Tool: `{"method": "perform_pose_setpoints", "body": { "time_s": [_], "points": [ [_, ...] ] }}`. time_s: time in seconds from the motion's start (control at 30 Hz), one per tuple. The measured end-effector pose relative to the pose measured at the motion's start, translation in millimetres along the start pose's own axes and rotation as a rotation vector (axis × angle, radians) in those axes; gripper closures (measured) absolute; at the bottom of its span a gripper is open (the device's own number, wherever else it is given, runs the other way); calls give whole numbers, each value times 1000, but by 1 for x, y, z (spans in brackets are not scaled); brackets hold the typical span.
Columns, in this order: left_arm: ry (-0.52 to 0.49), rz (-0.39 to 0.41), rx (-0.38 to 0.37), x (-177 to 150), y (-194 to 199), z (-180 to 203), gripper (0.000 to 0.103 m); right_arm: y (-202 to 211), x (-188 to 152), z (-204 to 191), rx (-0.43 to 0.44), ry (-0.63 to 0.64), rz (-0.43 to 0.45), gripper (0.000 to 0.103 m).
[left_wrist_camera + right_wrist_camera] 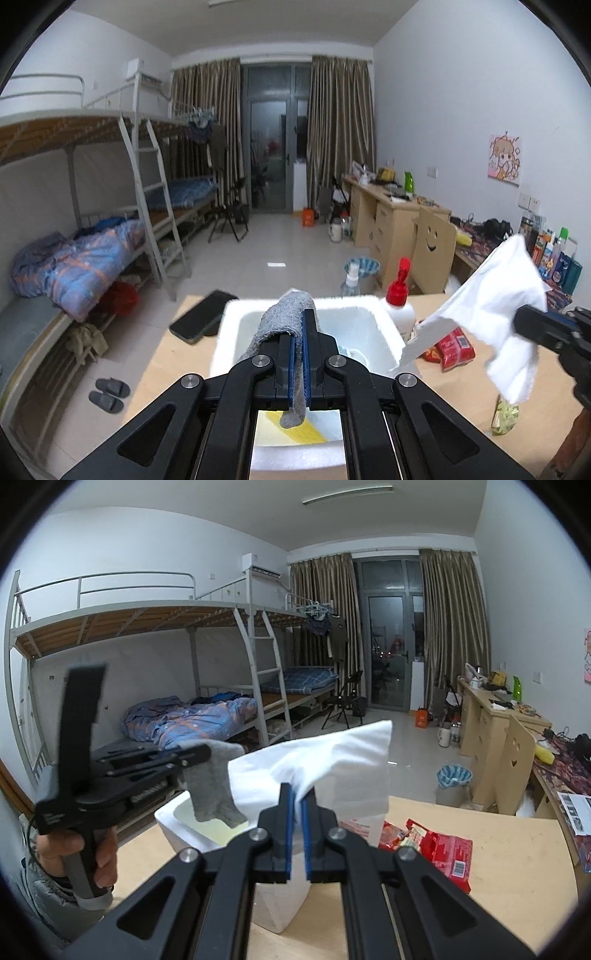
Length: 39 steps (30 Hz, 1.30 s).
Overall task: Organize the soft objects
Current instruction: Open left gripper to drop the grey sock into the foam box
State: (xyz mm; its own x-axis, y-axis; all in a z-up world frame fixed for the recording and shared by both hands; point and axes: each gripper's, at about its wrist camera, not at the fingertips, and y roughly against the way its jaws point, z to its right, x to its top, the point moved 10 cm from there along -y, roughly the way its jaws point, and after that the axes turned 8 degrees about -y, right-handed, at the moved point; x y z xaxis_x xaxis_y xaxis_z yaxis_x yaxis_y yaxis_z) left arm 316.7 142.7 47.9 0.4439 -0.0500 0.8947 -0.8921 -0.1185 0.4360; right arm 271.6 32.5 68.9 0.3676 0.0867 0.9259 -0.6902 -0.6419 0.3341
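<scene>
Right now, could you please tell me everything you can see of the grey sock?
The grey sock looks like soft, fuzzy knit fabric, plain mid-grey with no pattern. The left gripper is shut on it near its middle, so it is lifted clear of the table. In the left wrist view one end curls over the gripper tips and the other hangs below the pads. In the right wrist view it dangles limp above the open white foam box, beside the white cloth, apparently not touching either.
</scene>
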Motion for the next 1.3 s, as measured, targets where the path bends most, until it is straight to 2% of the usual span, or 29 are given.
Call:
{"method": "perform_pose_setpoints", "body": {
  "time_s": [0.33,0.4,0.47,0.53,0.6,0.67,0.87,1.03,1.17,1.3],
  "points": [
    [-10,-43,14,-9,-29,-1,99,-11,-3,12,-26,-19,-27,96],
    [-17,-55,17,-10,-32,-2,96,-11,-3,14,-28,-21,-28,96],
    [-20,-69,23,-13,-35,-3,77,-12,-2,14,-29,-23,-28,96],
    [-11,-56,41,-14,-33,-6,15,-12,-2,14,-30,-20,-29,96],
    [0,5,73,-11,-24,-11,0,-13,-2,15,-34,-17,-32,96],
    [-9,32,100,-8,-17,-13,0,-13,-2,17,-35,-20,-34,96],
    [-7,26,101,-9,-11,-16,0,-13,-1,12,-33,-16,-33,96],
    [-1,50,106,-10,6,-21,0,-16,-2,9,-25,-12,-38,96],
    [-24,52,123,-7,3,-20,0,-18,-1,9,-24,-14,-39,96],
    [-167,-6,160,-4,-20,-2,0,-15,-2,13,-27,-30,-32,96]
  ]
}}
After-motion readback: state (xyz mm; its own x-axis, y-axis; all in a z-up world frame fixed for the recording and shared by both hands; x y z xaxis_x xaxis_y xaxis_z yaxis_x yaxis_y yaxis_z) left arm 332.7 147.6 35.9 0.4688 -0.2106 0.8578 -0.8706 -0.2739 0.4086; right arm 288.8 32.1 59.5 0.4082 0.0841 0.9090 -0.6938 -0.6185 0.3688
